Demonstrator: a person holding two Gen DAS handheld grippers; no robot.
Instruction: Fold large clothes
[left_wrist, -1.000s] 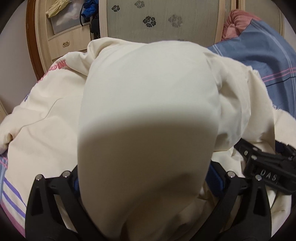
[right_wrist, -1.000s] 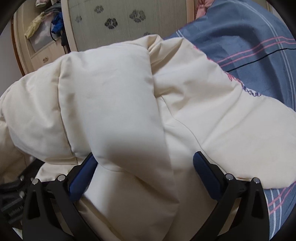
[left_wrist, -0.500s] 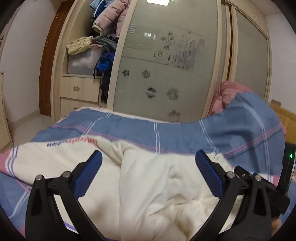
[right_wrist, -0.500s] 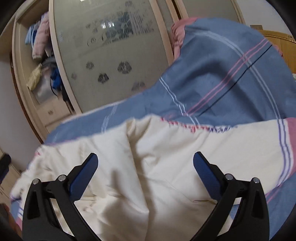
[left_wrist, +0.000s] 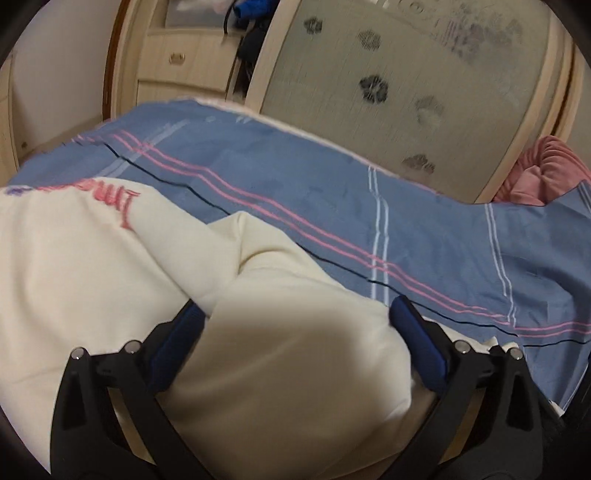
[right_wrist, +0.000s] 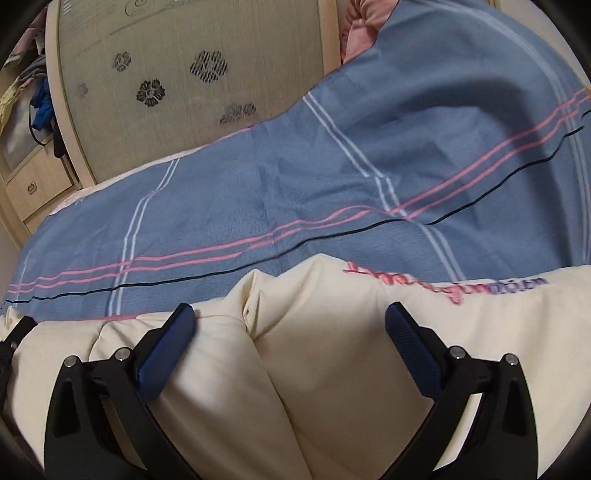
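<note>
A cream garment (left_wrist: 92, 258) with pink and purple lettering lies bunched on a blue striped blanket (left_wrist: 369, 221). In the left wrist view my left gripper (left_wrist: 295, 332) is open, its blue pads wide apart, with a thick cream fold bulging between and over them. In the right wrist view my right gripper (right_wrist: 288, 332) is also open, with the garment (right_wrist: 332, 332) and a deep crease lying between its pads. The lettering (right_wrist: 443, 286) runs to the right. How far each fold is pinched is hidden by the cloth.
The blanket (right_wrist: 295, 184) covers a bed. Behind it stands a wardrobe with frosted flowered sliding doors (left_wrist: 406, 74) and wooden drawers (left_wrist: 177, 66). A pink quilt (left_wrist: 535, 173) lies at the far right. Part of the other gripper (right_wrist: 11, 339) shows at the left edge.
Both cameras have tipped back down from the wardrobe toward the bed. The cream folds fill the space between both sets of pads again, and the lettering now shows in both views.
</note>
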